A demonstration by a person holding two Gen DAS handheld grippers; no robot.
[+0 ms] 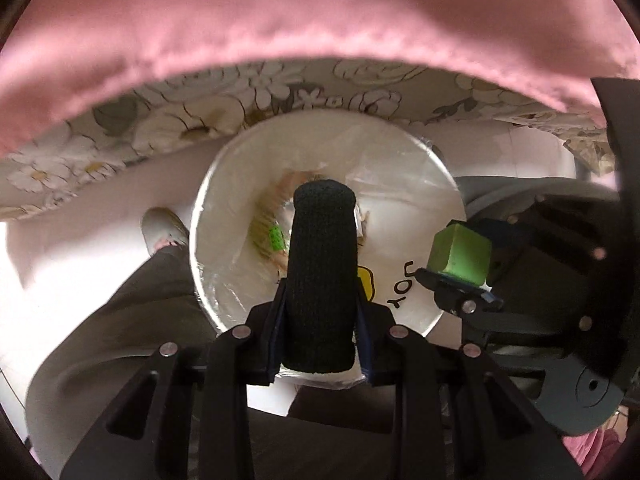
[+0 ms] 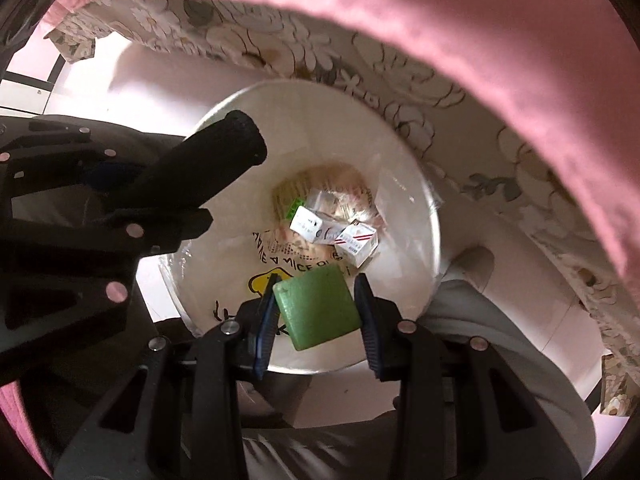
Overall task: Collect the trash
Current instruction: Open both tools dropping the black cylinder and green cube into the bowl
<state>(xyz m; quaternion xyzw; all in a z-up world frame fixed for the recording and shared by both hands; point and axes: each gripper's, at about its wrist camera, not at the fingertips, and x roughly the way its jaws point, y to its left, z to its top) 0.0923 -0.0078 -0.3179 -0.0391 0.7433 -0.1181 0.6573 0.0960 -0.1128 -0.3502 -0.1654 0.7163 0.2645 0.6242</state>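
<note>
trash here is two pieces held over the white bin [image 2: 404, 184]: a black cylinder [image 1: 322, 276] clamped between the fingers of the left gripper [image 1: 322, 300], and a green block [image 2: 316, 308] between the fingers of the right gripper [image 2: 316, 312], which look slightly parted around it. small cartons [image 2: 332, 232] already lie at the bin's bottom. the step in hand looks like the drop; next, both pairs of fingers should spread while staying above the bin's mouth.

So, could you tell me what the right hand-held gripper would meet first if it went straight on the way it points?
Probably the bin liner and the small boxes at the bottom of the white bin; depth is unclear.
</note>
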